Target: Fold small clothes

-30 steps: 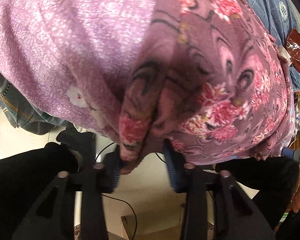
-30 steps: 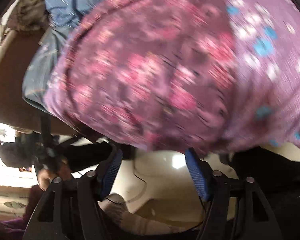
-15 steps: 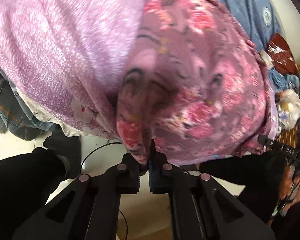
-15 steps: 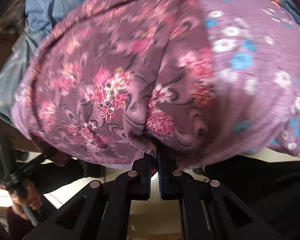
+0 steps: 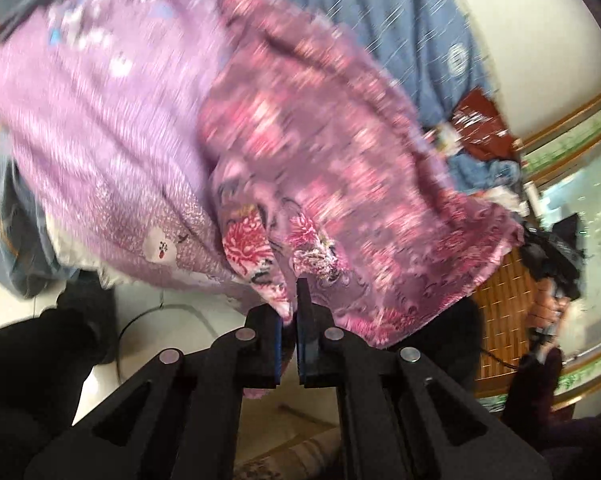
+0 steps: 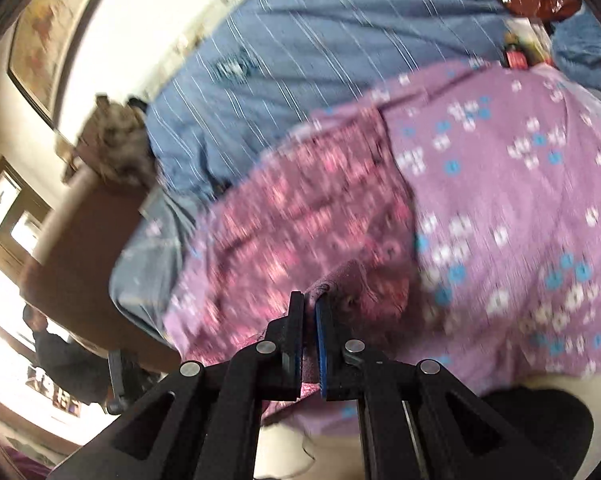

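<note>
Left wrist view shows our left tongs (image 5: 289, 312) clamped tight on the near hem of the floral garment (image 5: 340, 168). Our right tongs (image 6: 309, 312) pinch the same garment (image 6: 300, 232) at another near edge. It lies on the lilac sheet (image 6: 500, 200), which covers the blue bedspread (image 6: 300, 60). We judge the thin hem could slip out, or the sheet could get dragged along. The garment looks soft and wrinkled, mauve with pink blooms.
</note>
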### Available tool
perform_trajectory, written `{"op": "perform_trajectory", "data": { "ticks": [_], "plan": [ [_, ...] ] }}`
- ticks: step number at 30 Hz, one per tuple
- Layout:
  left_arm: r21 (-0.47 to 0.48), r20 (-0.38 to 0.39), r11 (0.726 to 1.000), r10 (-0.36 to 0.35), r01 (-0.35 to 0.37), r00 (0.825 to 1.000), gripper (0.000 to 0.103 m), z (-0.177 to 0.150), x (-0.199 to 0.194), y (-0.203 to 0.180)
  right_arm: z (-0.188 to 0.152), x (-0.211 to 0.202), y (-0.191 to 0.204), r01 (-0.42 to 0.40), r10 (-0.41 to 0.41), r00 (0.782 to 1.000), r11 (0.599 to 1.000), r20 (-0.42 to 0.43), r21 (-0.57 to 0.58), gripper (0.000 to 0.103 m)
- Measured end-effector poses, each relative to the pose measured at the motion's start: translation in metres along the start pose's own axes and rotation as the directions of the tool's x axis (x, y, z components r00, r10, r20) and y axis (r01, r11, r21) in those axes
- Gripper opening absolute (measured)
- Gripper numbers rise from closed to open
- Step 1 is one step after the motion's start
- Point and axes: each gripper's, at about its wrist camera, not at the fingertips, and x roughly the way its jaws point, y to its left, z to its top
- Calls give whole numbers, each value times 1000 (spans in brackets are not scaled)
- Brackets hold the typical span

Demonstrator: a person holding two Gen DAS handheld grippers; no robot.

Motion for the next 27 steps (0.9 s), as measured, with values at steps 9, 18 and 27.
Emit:
{"op": "perform_trajectory", "data": {
  "ticks": [9, 18, 27],
  "plan": [
    [60, 29, 997, -51, 49, 998, 3, 66, -49, -39, 65, 13, 7, -37, 36, 995, 999, 98, 12, 5],
    [-38, -238, 993, 101, -113, 966, 3, 1, -5, 1, 53, 24, -11, -36, 34, 997, 999, 69, 29, 5],
    [-52, -211, 986, 143, -157, 967, 4, -17, -5, 0, 28, 16, -18, -39, 36, 998, 997, 49, 62, 5]
  ]
}}
